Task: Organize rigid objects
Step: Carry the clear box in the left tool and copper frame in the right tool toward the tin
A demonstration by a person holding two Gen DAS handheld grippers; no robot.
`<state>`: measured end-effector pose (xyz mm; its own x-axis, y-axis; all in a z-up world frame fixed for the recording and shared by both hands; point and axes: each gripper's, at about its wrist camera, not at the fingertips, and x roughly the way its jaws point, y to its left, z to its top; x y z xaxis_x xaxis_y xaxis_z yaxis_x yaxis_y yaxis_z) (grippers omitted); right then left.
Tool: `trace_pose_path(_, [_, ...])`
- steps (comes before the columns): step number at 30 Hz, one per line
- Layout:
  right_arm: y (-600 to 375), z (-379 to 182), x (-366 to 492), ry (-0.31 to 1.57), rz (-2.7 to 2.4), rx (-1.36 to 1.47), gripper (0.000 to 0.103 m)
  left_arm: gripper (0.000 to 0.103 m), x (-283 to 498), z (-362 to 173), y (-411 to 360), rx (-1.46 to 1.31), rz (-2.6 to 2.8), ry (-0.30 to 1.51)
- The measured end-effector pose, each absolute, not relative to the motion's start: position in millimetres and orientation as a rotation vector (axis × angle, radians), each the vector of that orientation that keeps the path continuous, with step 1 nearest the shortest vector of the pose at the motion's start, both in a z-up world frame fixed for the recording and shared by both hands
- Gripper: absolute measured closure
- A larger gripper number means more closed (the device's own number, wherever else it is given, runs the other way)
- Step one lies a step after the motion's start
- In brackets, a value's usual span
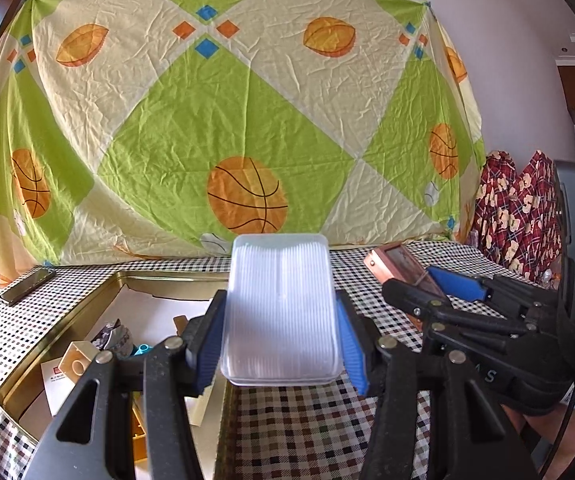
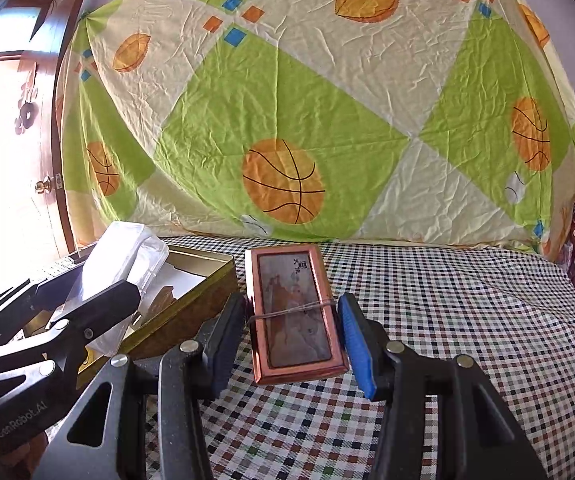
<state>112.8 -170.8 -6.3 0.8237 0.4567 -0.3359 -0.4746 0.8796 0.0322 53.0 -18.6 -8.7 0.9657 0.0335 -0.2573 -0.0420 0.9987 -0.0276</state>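
Observation:
My left gripper (image 1: 281, 336) is shut on a clear ribbed plastic box (image 1: 281, 308) and holds it above the checked tablecloth, just right of the open gold tin (image 1: 99, 292). In the right wrist view the same box (image 2: 127, 264) hangs over the tin's (image 2: 207, 300) near corner. My right gripper (image 2: 293, 344) is around a copper-framed flat case (image 2: 295, 316) with a string band; both pads seem to touch its sides. The case (image 1: 401, 264) and right gripper (image 1: 423, 284) also show in the left wrist view.
The tin holds a wooden block (image 1: 75, 362), a crumpled wrapper (image 1: 113, 338) and paper. A dark phone (image 1: 27, 286) lies at the table's far left. A basketball-print sheet (image 1: 227, 120) hangs behind. Red patterned cloth (image 1: 515, 208) sits at the right.

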Motion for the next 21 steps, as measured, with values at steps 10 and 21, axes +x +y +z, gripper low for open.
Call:
trace_pose_path(10, [-159.1,-7.8,107.0,0.347,0.510,-0.064,0.052,0.052,42.4,-7.5,-10.7,-0.038,0.051,0.238])
trace_pose_path(21, [-144.6,-9.7,99.7,0.345,0.531,-0.078,0.052,0.052,31.5,-7.0,-2.1,-0.039,0.064,0.214])
